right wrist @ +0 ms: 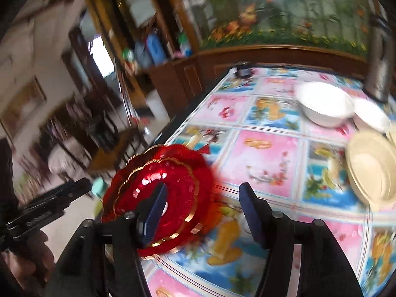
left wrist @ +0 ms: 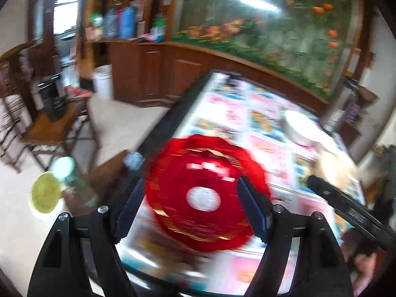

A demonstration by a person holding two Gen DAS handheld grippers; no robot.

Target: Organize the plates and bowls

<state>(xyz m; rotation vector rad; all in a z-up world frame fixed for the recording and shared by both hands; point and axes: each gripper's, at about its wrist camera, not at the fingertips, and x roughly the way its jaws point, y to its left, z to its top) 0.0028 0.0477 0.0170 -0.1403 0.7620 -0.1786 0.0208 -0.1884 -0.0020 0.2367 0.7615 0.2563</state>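
Observation:
A red scalloped plate with gold trim lies on the patterned table near its left edge; it also shows in the right wrist view. My left gripper is open, its fingers spread either side of the plate, above it. My right gripper is open and empty, its left finger over the red plate. A white bowl, a smaller white dish and a cream plate sit at the table's right side. Both views are motion-blurred.
The table has a colourful cartoon cloth under glass. Left of it stand a wooden chair, a bottle with a teal cap and a white bucket. A wooden cabinet lines the back wall. A metal kettle stands far right.

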